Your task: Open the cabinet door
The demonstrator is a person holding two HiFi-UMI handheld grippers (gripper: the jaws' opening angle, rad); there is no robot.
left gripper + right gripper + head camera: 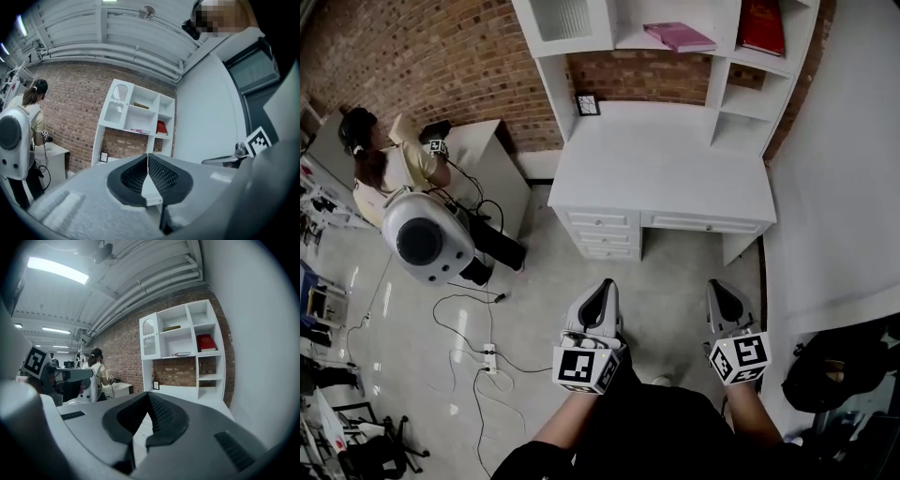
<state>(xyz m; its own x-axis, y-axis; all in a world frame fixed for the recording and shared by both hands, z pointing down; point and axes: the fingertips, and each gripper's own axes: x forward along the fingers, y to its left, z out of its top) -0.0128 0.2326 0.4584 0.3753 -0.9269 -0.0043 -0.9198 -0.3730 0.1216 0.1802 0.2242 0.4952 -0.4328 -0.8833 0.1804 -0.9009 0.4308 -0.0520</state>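
Note:
A white desk (666, 169) with a shelf hutch stands against the brick wall ahead. The hutch's upper left compartment is closed by a small white cabinet door (565, 19) with an arched mesh window, which also shows in the left gripper view (120, 93) and the right gripper view (148, 336). My left gripper (605, 287) and right gripper (719, 287) are held side by side over the floor, well short of the desk and pointing at it. The left gripper (148, 157) is shut and so is the right gripper (149, 394), each with nothing between its pads.
Drawers (602, 232) sit under the desk top. On the shelves are a pink book (680, 36) and a red book (761, 26); a small frame (587, 104) stands on the desk. At left are a person (380, 169), a white rounded machine (422, 239) and floor cables (487, 356). A white wall (844, 187) is at right.

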